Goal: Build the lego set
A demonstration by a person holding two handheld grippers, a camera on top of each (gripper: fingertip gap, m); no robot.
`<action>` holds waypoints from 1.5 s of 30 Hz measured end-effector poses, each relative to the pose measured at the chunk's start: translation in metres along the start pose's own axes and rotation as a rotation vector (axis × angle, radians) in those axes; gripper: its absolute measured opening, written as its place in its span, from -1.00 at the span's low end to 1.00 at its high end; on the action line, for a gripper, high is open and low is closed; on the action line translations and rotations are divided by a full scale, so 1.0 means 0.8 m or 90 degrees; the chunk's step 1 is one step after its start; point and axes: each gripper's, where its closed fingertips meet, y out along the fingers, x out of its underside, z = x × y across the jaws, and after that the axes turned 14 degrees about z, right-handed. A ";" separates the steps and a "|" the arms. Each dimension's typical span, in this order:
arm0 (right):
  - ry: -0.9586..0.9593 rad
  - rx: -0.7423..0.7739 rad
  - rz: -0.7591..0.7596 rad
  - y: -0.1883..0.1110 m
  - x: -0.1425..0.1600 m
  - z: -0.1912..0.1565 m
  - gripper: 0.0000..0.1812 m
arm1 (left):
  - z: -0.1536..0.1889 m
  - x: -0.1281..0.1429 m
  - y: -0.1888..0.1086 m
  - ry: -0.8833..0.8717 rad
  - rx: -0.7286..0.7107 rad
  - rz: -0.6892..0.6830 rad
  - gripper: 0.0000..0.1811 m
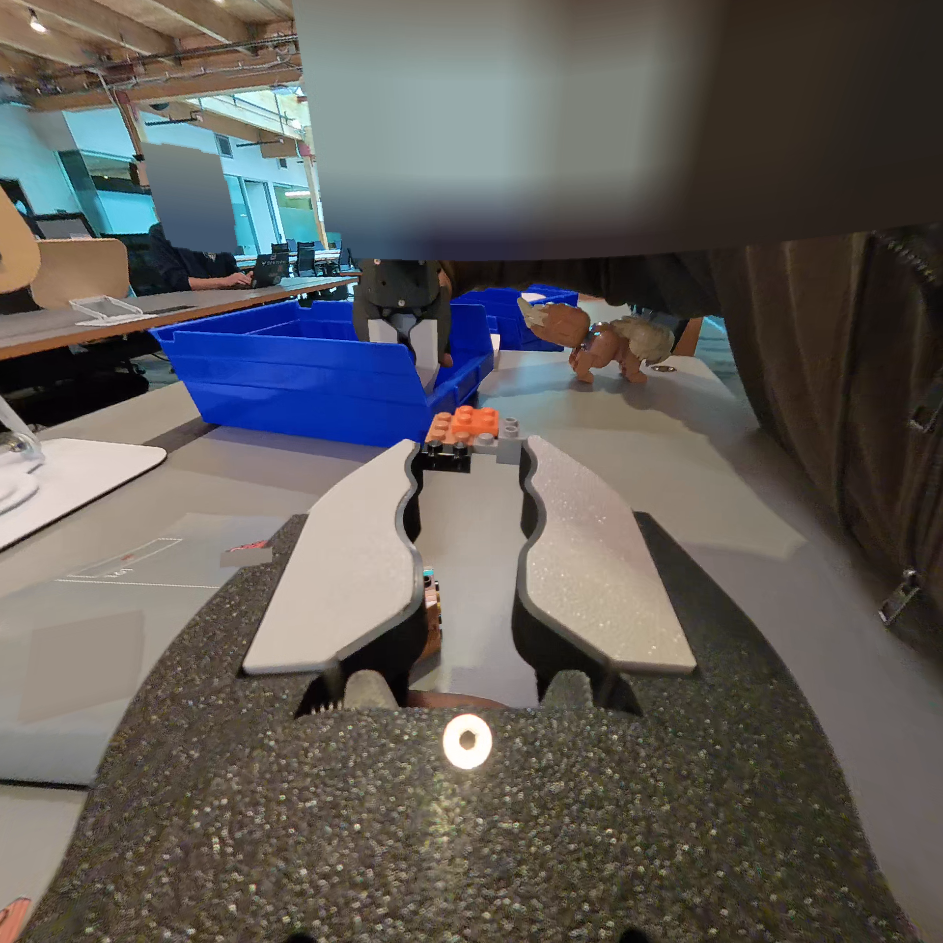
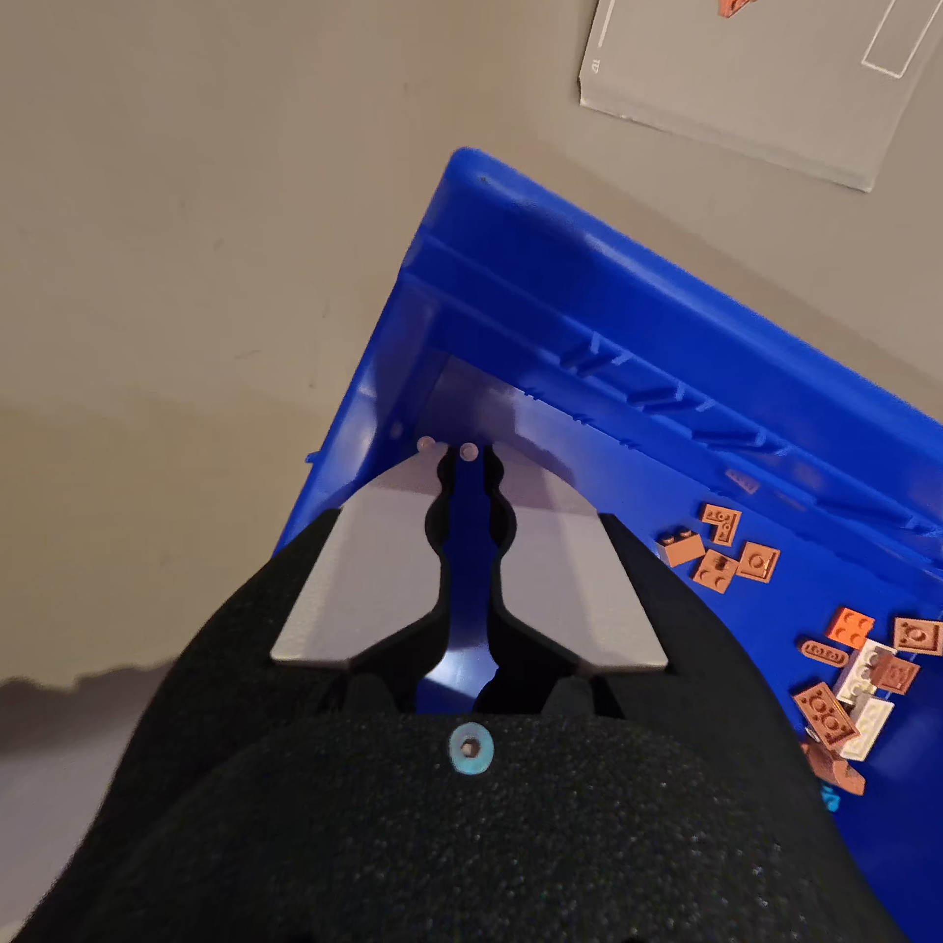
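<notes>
left gripper [image 1: 472, 451] closed on small brick build [image 1: 472, 433], low over grey table [image 1: 638, 459] | right gripper [image 2: 465, 451] narrow, a small gap, in blue bin [image 2: 587, 286] corner by two small round studs [image 2: 469, 451] | loose bricks [image 2: 719, 556] on bin floor

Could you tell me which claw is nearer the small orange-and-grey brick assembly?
Left. The left claw flanks the brick assembly; the right claw is inside the blue plastic bin.

Beyond the fingers [image 2: 367, 561], up and to the right, an instruction sheet [image 2: 740, 76] carries a small printed number at its near corner. In the left wrist view, left of the fingers [image 1: 357, 536], the sheet [image 1: 127, 566] shows faint print, unreadable. Far off to the left, a laptop lid [image 1: 270, 270] bears a pale logo.
</notes>
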 end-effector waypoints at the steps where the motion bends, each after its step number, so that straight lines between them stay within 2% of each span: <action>1: 0.000 -0.003 -0.006 0.002 0.003 0.000 -0.89 | -0.001 -0.001 0.000 -0.010 -0.002 0.003 -0.60; 24: 0.031 -0.030 -0.037 0.019 0.018 -0.001 -0.91 | -0.001 0.001 0.001 -0.023 -0.001 -0.004 -0.60; 27: 0.036 0.015 -0.059 0.016 0.020 0.009 -0.92 | -0.001 0.001 0.001 -0.026 -0.005 -0.005 -0.60; 30: 0.038 0.092 -0.075 -0.002 0.010 0.020 -0.92 | -0.002 0.001 0.001 -0.035 -0.011 -0.003 -0.60; 34: 0.044 0.230 -0.044 -0.054 -0.036 0.026 -0.92 | 0.000 0.001 0.001 -0.046 -0.015 -0.003 -0.60; 36: 0.043 0.303 0.012 -0.078 -0.077 0.016 -0.92 | 0.001 0.001 0.001 -0.042 -0.019 -0.005 -0.60; 38: 0.043 0.356 0.099 -0.087 -0.124 -0.006 -0.92 | 0.003 0.001 0.000 -0.039 -0.022 -0.008 -0.60; 41: 0.020 0.385 0.252 -0.061 -0.195 -0.053 -0.92 | 0.003 0.001 -0.001 -0.032 -0.029 -0.009 -0.60; 45: 0.019 0.375 0.472 0.015 -0.271 -0.090 -0.93 | 0.001 -0.004 0.000 -0.022 -0.039 0.007 -0.60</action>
